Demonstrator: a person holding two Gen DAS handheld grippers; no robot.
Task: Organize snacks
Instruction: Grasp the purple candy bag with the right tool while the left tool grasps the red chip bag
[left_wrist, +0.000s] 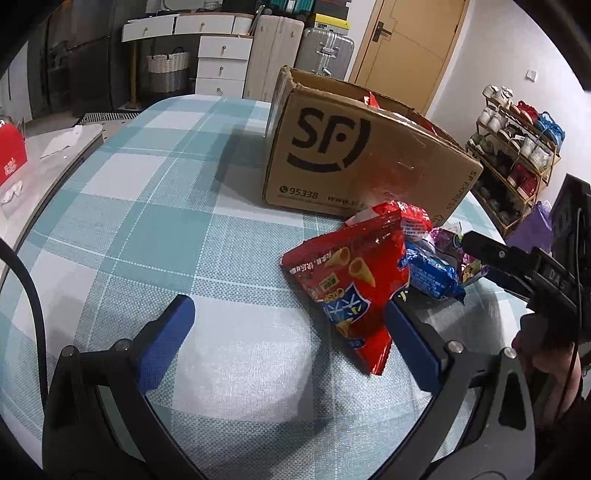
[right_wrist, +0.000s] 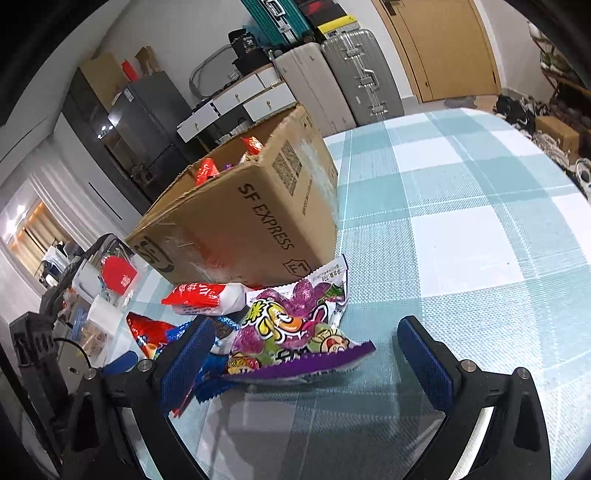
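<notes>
Both jaws released: left gripper (left_wrist: 288, 317) beside red snack bag (left_wrist: 351, 284); right gripper (right_wrist: 306, 339) around purple snack bag (right_wrist: 291, 332). Cardboard box (right_wrist: 243, 221) far on counter (right_wrist: 461, 240).

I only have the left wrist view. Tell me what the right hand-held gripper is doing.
Observer: The right hand-held gripper is open and holds nothing, low over the table.
Operator: Say what sits in its gap.
Observer: The purple bag lies there, crumpled, towards the left side. Neither pad presses on it.
Operator: Report on the box.
Observer: The box is open on top, and at least two red packets stick up inside.
</notes>
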